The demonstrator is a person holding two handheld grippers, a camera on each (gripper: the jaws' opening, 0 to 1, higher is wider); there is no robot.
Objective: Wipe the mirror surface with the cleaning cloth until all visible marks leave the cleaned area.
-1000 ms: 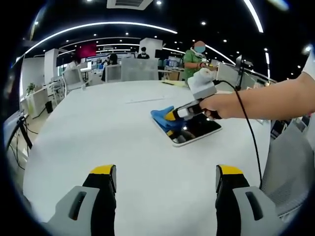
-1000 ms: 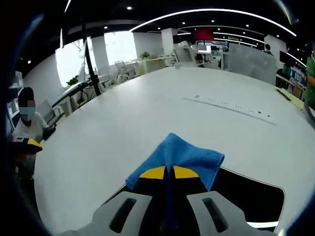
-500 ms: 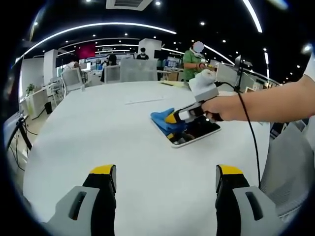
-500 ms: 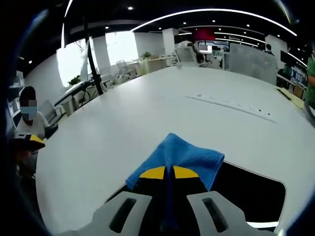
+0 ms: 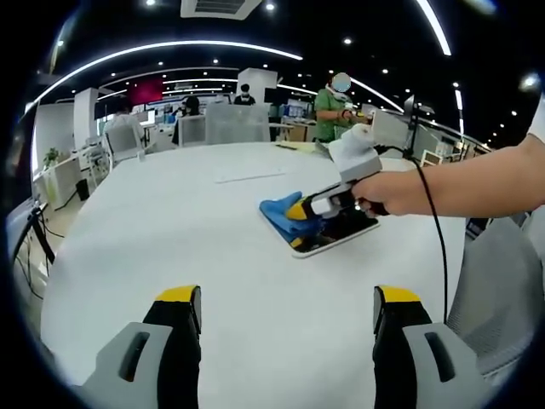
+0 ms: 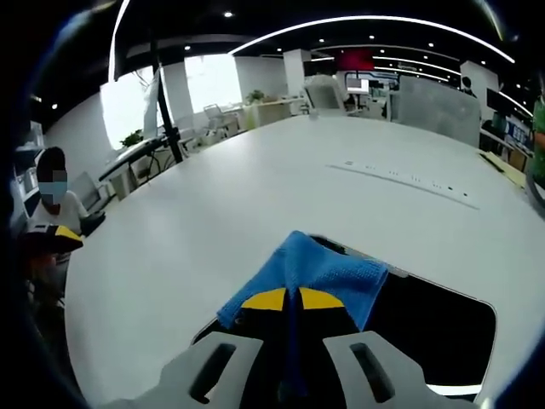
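Pinching the blue cloth (image 6: 319, 271) with your right gripper (image 6: 291, 298) on the mirror (image 6: 443, 328), left gripper (image 5: 288, 298) spread wide over the white table (image 5: 170, 221).

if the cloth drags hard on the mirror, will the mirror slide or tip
Probably slide rather than tip: the mirror lies flat and thin on the smooth white table, with nothing bracing it. The left gripper hangs open, away from it. The blue cloth, clamped in the right gripper, looks soft and likely grips little.
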